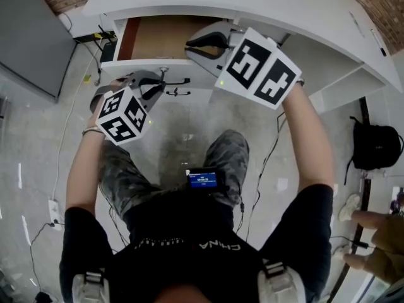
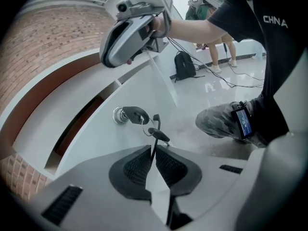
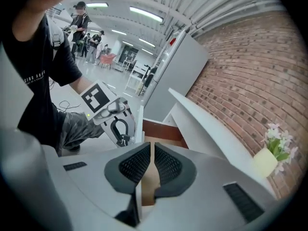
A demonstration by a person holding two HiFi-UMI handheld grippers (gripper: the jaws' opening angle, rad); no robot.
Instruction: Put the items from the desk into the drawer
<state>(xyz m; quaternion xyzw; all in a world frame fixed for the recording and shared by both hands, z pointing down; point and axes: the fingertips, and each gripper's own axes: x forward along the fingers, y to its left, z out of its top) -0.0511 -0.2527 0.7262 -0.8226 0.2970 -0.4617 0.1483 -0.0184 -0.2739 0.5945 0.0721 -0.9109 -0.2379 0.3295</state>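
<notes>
The white desk's drawer (image 1: 154, 38) stands pulled out, its brown inside showing bare where visible. My right gripper (image 1: 208, 43) hovers over the drawer's right part, jaws shut with nothing between them; in the right gripper view (image 3: 152, 148) the tan drawer floor (image 3: 148, 186) shows behind the pads. My left gripper (image 1: 154, 88) is at the drawer's white front (image 2: 91, 148). A key (image 2: 135, 114) sits in the lock (image 2: 118, 115), and a second key (image 2: 159, 135) hangs from its ring. The left gripper (image 2: 154, 150) is shut on that hanging key.
The white desktop (image 1: 284, 5) overhangs the drawer. A small pot of flowers (image 3: 269, 160) stands on the desk by the brick wall. A black backpack (image 1: 375, 147) lies on the floor at the right, another person's feet (image 1: 353, 210) near it. My knees (image 1: 227, 153) are below the drawer.
</notes>
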